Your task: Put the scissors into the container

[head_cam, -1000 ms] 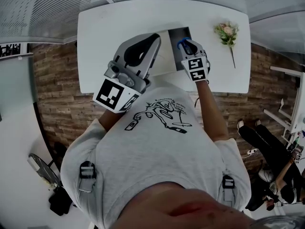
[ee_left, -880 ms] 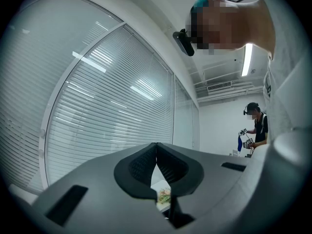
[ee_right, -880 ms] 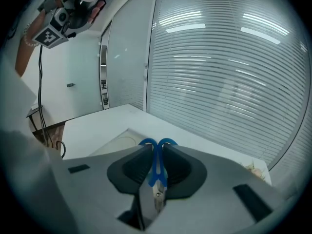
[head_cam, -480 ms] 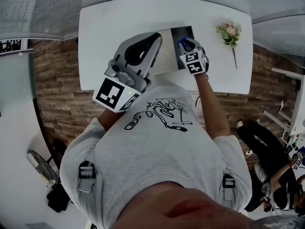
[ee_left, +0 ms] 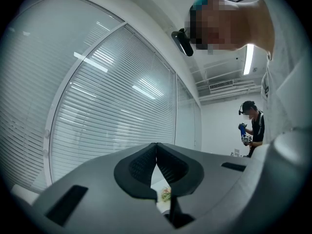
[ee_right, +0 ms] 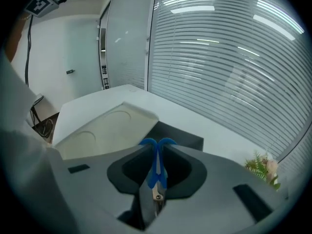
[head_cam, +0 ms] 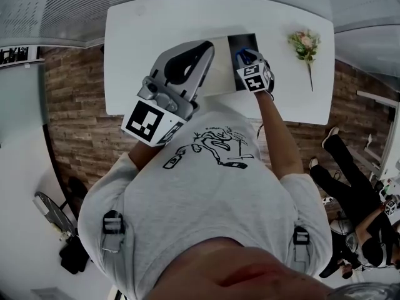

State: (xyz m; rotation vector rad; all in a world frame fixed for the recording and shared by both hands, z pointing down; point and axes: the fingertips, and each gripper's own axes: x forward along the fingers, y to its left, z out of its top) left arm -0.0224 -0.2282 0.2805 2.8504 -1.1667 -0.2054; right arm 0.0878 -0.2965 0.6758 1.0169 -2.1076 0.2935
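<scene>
Blue-handled scissors (ee_right: 157,167) stand handles-up between the jaws of my right gripper (ee_right: 156,149), which is shut on them. In the head view that right gripper (head_cam: 246,59) hovers at the near edge of the dark open container (head_cam: 242,43), with the blue scissors (head_cam: 240,55) showing at its tip. The container (ee_right: 181,134) has a cream lid (ee_right: 108,128) folded open to its left. My left gripper (head_cam: 199,50) is held high, close to the camera and over the lid. In its own view the left gripper (ee_left: 156,146) points at window blinds, shut with nothing in it.
A small flower sprig (head_cam: 304,44) lies on the white table (head_cam: 140,49) to the right of the container; it also shows as the flower (ee_right: 263,167) in the right gripper view. Brick-patterned floor lies around the table. Another person (ee_left: 252,126) stands far off.
My right gripper with the scissors has edged a little farther over the table toward the dark container. The left gripper has stayed nearly still.
</scene>
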